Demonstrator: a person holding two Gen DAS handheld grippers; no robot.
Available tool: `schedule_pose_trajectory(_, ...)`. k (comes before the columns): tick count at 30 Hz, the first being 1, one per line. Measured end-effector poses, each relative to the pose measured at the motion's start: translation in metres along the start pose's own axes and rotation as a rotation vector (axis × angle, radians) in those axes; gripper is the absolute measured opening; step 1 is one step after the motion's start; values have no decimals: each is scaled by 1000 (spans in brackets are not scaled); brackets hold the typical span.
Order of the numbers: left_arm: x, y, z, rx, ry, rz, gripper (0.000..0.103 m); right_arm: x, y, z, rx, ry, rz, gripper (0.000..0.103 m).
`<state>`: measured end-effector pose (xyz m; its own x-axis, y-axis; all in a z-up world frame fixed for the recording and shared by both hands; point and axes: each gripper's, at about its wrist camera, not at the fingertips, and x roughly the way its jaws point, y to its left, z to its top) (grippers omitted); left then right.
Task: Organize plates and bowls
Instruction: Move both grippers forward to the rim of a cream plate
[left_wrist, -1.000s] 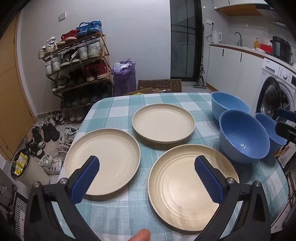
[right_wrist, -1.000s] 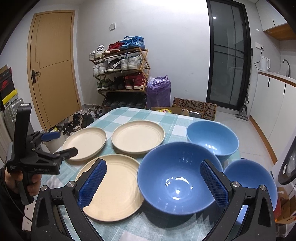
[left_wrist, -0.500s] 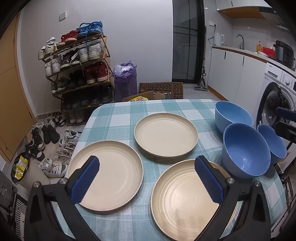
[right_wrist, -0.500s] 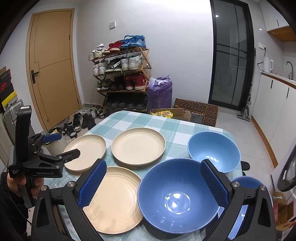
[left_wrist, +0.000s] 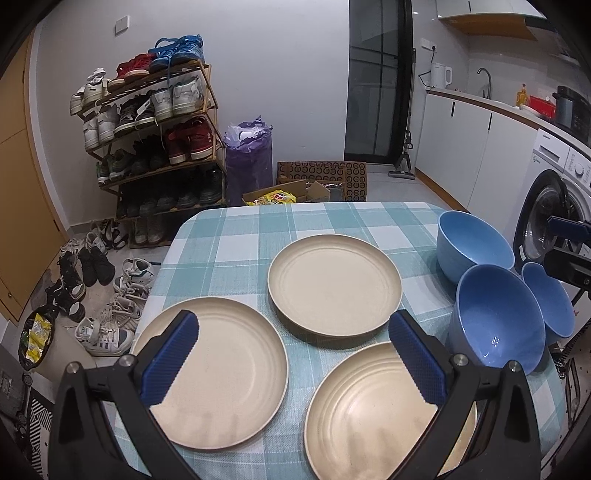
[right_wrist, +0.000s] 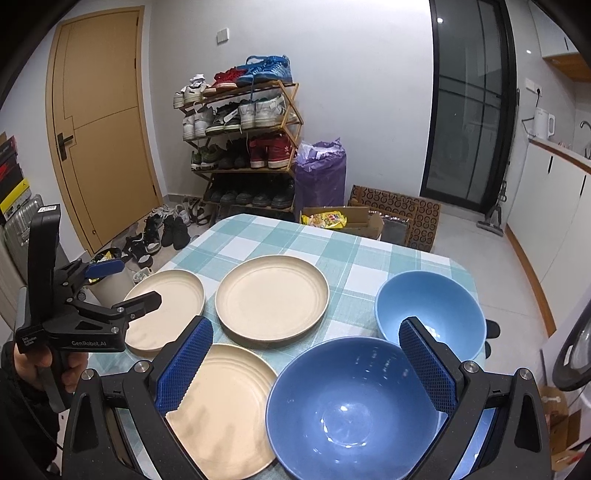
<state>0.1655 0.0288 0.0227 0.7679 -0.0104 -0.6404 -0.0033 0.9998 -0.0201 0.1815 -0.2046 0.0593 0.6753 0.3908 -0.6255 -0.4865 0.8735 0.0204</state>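
Left gripper (left_wrist: 293, 354) — jaws wide, empty — hovers above two near plates (left_wrist: 218, 373) on the checked table (left_wrist: 236, 236). Right gripper (right_wrist: 306, 363), also wide and empty, hangs over the nearest blue bowl (right_wrist: 351, 410); a third plate (right_wrist: 271, 301) lies farther.

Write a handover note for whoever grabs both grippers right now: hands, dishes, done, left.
Left gripper: open, empty, above the two near plates.
Right gripper: open, empty, over the big blue bowl.
Three cream plates lie separately on the checked tablecloth; three blue bowls stand separately on its right side.
Done: nothing stacked.
Left: stack the plates, nest the bowls.
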Motion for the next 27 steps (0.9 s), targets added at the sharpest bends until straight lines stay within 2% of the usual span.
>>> schedule_pose_trajectory(17, 21, 8, 25, 15, 32, -2, 103, 30, -13, 38, 1, 66, -9, 103)
schedule_pose_trajectory(27, 43, 13, 38, 11, 62, 15, 103, 75, -23, 57, 32, 152, -1, 103)
